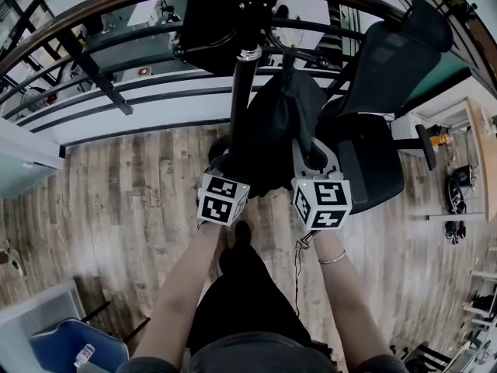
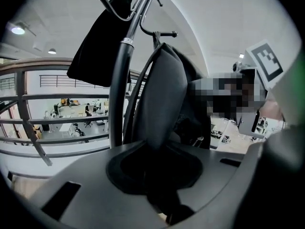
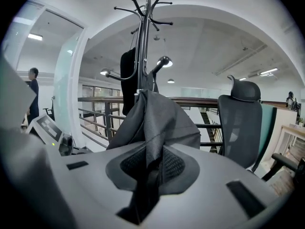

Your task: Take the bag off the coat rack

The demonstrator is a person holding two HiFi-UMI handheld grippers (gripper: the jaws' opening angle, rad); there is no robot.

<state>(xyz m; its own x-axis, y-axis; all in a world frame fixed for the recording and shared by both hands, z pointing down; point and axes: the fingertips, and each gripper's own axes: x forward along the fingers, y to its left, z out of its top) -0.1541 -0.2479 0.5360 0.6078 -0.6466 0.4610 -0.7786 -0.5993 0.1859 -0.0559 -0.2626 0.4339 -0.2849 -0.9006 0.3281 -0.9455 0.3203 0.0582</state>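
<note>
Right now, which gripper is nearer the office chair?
Right. The right gripper clamps the bag next to the office chair seat; the left gripper grips the bag's far side, by the coat rack pole.

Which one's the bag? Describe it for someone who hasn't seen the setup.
Find the black coat rack beside the railing, next to the office chair. Two dark things hang on it: a garment up high, and the bag lower down, a soft grey-black fabric sack on a lower hook.
</note>
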